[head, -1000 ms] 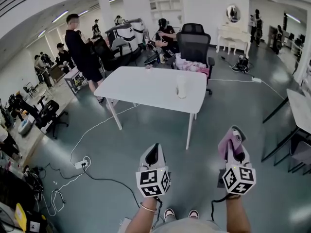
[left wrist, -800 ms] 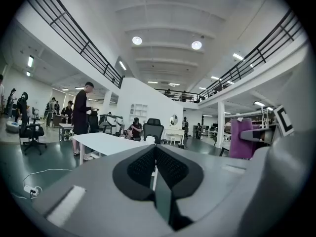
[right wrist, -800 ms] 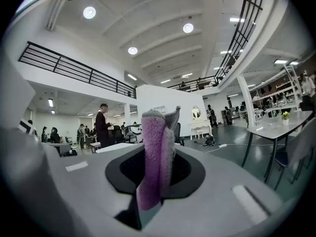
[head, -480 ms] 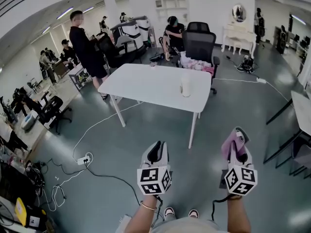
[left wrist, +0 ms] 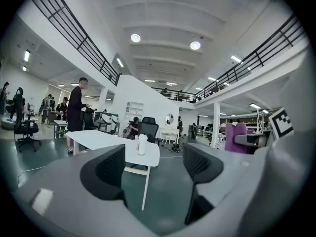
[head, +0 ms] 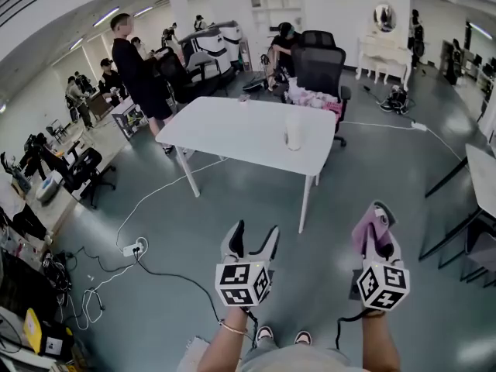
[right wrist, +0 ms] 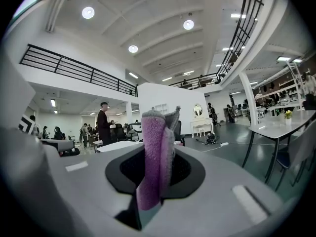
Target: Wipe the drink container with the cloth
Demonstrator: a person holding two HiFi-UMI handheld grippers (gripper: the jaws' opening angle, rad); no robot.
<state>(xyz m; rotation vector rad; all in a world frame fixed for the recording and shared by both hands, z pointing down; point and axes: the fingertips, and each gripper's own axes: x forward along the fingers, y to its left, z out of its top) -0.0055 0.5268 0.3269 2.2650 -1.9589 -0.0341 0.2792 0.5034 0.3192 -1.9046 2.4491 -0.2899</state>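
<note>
The pale, upright cylindrical drink container (head: 293, 132) stands on the white rectangular table (head: 232, 130), near the table's right-hand end as the head view shows it, well apart from both tools. Whether it holds anything cannot be told from here. In the left gripper view the same container (left wrist: 142, 144) shows far off, framed in the gap between the two dark jaws. The left gripper (head: 254, 235) is released: its jaws have just been opening and now stand wide apart with nothing between them, only the distant table and the grey-green floor (head: 349, 177). The right gripper (head: 377, 231) is clenched on the purple fleecy cloth (right wrist: 155, 157), which is folded into an upright band pinched between the jaws, its top edge rising above them. In the head view the cloth (head: 370, 225) sticks out ahead of the right gripper's jaw tips. Both grippers are held level above the floor, short of the table. Behind the table stands a black office chair (head: 318, 64), with a pink-and-white heap (head: 314, 99) just in front of it.
</note>
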